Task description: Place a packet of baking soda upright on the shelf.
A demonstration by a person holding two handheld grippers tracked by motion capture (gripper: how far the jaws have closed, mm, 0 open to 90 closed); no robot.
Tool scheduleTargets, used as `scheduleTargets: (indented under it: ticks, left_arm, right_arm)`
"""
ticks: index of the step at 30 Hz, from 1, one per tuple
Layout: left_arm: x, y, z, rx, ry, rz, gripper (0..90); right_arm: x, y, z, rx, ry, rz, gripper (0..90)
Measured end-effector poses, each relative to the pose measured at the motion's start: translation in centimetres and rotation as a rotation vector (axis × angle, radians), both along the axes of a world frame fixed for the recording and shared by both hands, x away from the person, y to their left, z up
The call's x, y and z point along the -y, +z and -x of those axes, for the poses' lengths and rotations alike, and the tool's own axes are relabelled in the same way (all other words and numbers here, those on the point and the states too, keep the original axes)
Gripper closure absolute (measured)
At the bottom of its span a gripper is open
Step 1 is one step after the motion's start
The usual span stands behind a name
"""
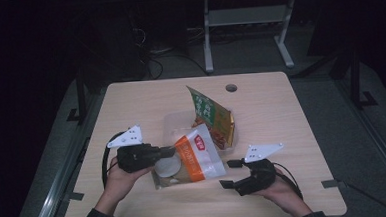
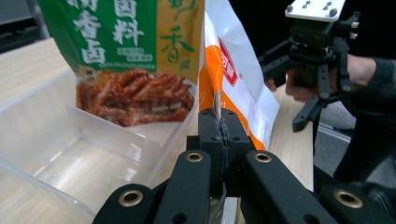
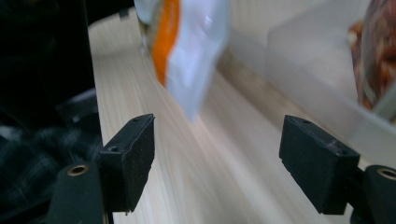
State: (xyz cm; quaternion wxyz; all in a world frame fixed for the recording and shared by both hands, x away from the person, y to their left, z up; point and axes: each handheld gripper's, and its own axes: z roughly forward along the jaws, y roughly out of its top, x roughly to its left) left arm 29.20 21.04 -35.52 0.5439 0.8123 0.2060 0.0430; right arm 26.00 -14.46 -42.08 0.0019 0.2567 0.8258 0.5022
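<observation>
Reading large Chinese characters, white on green and green on yellow, on the green snack bag (image 2: 135,42); printed picture of reddish-brown strips below them. Not making out any brand from the small print. Noting a red label patch on the orange-and-white pouch (image 2: 233,74), writing too small to read.

Standing tilted inside the clear plastic bin (image 2: 56,135): the green snack bag, leaning toward the far right corner in the high view. Remaining floor of the bin showing bare.

Clamping the edge of the orange-and-white pouch: left gripper (image 2: 219,116), jaws pressed together on the seam. Hanging just off the near side of the bin, over the wooden table (image 1: 281,109), bottom corner lifted.

Spreading wide with nothing between the jaws: right gripper (image 3: 217,154), held near the table's front right, just beside the pouch's corner.

Catching the pouch's round clear window in the high view; getting the lettering close up in the left gripper view; blurring the pouch in the right gripper view.
</observation>
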Motion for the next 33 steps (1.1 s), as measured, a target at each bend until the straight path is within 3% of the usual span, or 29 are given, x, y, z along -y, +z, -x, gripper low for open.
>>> scheduleTargets:
  ticks: [6,7,8,12,13,15,19,22,27,33]
  left_arm:
    - [-0.1,0.5,0.1,0.014,0.02,0.03,89.8]
    - [0.0,0.6,0.2,0.012,0.025,0.038,89.8]
    - [0.0,0.6,0.2,0.012,0.025,0.038,89.8]
    - [-0.2,0.5,0.2,0.017,0.031,0.043,89.8]
    - [-0.2,0.5,0.2,0.017,0.031,0.043,89.8]
    - [-0.3,0.4,0.2,0.015,0.037,0.044,89.8]
    - [-0.7,0.3,0.2,0.016,0.052,0.048,89.8]
    - [-1.2,0.2,0.1,0.018,0.069,0.051,89.7]
    - [-2.1,-0.2,0.1,0.017,0.084,0.068,89.5]
    - [-2.4,-1.2,0.2,-0.01,0.089,0.072,89.1]
  right_arm:
    - [-1.5,0.5,-1.0,0.01,-0.002,-0.067,31.1]
    - [-2.3,0.5,-1.3,0.009,0.01,-0.1,37.1]
    - [-2.3,0.5,-1.3,0.009,0.01,-0.1,37.1]
    - [-4.1,0.5,-2.3,-0.011,0.044,-0.172,54.0]
    - [-4.1,0.5,-2.3,-0.011,0.044,-0.172,54.0]
    - [-5.1,0.2,-2.8,-0.032,0.061,-0.193,68.7]
    - [-5.7,0.3,-3.1,-0.027,0.085,-0.229,87.1]
    - [-6.2,0.8,-3.3,0.004,0.11,-0.218,89.7]
    - [-6.7,1.8,-3.5,0.015,0.163,-0.218,90.0]
    - [-7.2,3.5,-3.5,0.053,0.219,-0.194,90.0]
